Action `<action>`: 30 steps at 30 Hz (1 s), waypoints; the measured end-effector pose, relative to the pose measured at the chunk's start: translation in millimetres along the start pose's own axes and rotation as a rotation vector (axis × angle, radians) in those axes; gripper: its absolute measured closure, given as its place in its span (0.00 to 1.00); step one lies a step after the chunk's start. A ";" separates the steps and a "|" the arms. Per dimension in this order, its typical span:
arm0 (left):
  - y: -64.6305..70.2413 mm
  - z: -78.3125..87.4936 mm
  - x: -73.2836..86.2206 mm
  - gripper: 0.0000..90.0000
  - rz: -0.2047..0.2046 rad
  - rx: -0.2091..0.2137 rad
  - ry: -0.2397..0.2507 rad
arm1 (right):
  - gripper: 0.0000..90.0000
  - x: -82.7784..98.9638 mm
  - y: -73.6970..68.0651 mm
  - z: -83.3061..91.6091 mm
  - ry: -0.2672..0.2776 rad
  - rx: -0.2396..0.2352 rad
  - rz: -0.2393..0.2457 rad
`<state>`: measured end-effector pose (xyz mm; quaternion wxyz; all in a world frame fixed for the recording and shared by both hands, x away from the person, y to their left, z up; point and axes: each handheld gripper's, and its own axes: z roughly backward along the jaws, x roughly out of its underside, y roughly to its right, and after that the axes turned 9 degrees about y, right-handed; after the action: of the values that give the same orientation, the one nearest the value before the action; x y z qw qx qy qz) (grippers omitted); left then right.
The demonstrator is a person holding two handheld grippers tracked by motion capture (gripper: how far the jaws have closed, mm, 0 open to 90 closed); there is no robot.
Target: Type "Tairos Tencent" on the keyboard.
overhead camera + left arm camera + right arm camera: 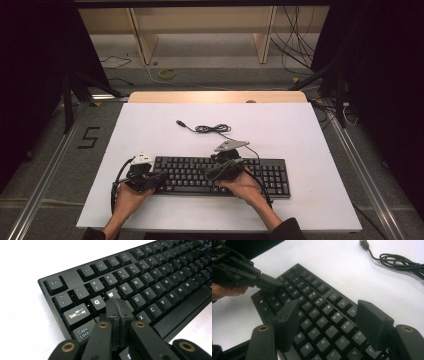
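Both grippers hang over the keyboard (220,176), which lies near the front edge of the white table (310,150) with its long axis running left to right. Over its middle keys, the right gripper (329,325) stands released, jaws wide apart with nothing between them. At the keyboard's left end, the left gripper (116,308) is clenched on nothing, its tip just above the W key (111,294), probably poised to press down.

Coiled cable (212,128) lies behind keyboard (272,175); bare table (150,125) either side
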<state>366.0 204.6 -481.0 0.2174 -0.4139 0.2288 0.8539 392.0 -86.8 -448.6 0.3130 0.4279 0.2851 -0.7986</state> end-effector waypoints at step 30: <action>10.4 8.6 -0.8 0.44 0.037 0.051 0.124 | 0.69 3.1 -3.7 -3.9 -0.022 -0.001 0.031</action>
<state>355.5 201.0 -473.4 0.1977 -0.4561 0.2710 0.8243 389.9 -82.3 -452.4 0.3285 0.4233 0.2752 -0.7982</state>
